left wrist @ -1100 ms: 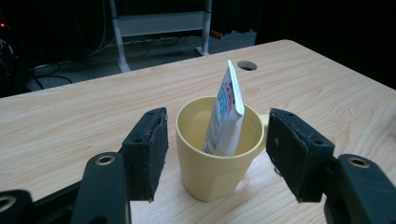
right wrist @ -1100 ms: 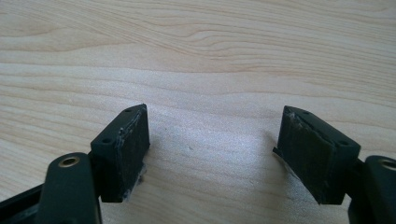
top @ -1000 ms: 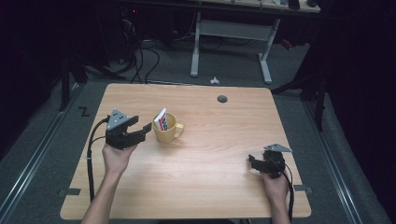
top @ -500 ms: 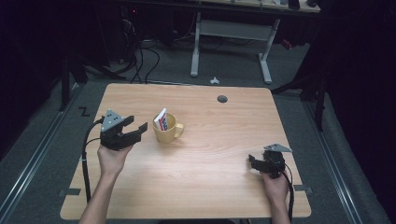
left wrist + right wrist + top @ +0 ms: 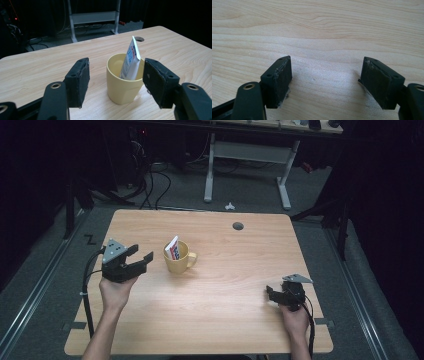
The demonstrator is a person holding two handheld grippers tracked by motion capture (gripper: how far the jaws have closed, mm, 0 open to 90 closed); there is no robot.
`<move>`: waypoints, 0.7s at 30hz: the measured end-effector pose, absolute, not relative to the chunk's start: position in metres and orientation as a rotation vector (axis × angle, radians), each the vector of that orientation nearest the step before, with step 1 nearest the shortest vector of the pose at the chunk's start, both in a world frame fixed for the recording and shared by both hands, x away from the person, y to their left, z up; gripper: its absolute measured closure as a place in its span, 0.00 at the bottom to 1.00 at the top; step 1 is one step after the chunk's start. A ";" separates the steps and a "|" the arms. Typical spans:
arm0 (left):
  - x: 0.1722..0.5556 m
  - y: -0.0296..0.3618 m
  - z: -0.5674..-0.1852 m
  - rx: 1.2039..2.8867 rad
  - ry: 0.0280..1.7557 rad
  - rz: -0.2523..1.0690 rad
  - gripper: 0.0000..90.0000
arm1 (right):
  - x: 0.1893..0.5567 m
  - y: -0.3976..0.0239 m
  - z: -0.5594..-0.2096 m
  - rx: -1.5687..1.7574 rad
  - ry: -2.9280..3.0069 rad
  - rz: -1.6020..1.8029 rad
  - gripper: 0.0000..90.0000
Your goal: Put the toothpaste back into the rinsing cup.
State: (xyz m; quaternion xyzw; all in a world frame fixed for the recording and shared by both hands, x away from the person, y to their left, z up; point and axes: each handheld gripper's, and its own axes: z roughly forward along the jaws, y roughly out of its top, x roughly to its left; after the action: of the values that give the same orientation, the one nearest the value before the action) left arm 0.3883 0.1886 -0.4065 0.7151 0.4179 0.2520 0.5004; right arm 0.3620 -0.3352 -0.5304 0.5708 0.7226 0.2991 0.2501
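A yellow mug (image 5: pixel 178 260) stands left of the table's middle, handle to the right. A white toothpaste tube (image 5: pixel 172 247) stands upright inside it. My left gripper (image 5: pixel 141 253) hovers just left of the mug, pointing at it, open and empty. In the left gripper view, the mug (image 5: pixel 122 87) and tube (image 5: pixel 130 61) sit ahead between the spread jaws of the left gripper (image 5: pixel 116 65), apart from both pads. My right gripper (image 5: pixel 271 295) rests low at the table's right front, open and pointing left. In the right gripper view, the right gripper (image 5: pixel 327 61) has bare wood between its jaws.
A round cable hole (image 5: pixel 238 226) lies near the far edge of the wooden table (image 5: pixel 225 320). Beyond it stand a white desk frame (image 5: pixel 246 150) and floor cables (image 5: pixel 150 175). A small white object (image 5: pixel 229 206) lies on the floor.
My left gripper has drawn back slightly to the left, away from the mug. The right gripper has stayed put.
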 end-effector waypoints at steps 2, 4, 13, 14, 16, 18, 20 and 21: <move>0.387 0.191 -0.407 1.726 1.014 0.611 0.43 | 0.362 -0.335 -0.530 1.553 1.967 0.813 0.28; 0.386 0.193 -0.407 1.718 1.020 0.608 0.43 | 0.362 -0.335 -0.530 1.554 1.967 0.814 0.28; 0.383 0.200 -0.410 1.698 1.037 0.588 0.43 | 0.362 -0.335 -0.530 1.553 1.967 0.813 0.28; 0.382 0.201 -0.410 1.695 1.038 0.589 0.43 | 0.362 -0.335 -0.530 1.553 1.967 0.813 0.28; 0.381 0.202 -0.410 1.695 1.041 0.591 0.43 | 0.362 -0.335 -0.530 1.554 1.967 0.813 0.28; 0.381 0.203 -0.410 1.694 1.043 0.595 0.43 | 0.362 -0.335 -0.530 1.553 1.967 0.813 0.28; 0.380 0.204 -0.410 1.692 1.046 0.601 0.43 | 0.362 -0.335 -0.530 1.553 1.967 0.813 0.28; 0.379 0.205 -0.411 1.689 1.048 0.610 0.43 | 0.362 -0.335 -0.530 1.553 1.967 0.815 0.28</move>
State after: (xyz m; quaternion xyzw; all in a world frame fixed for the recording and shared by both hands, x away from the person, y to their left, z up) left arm 0.3791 0.2051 -0.4106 0.7005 0.4346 0.2528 0.5065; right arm 0.3620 -0.3351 -0.5305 0.5705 0.7226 0.2993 0.2508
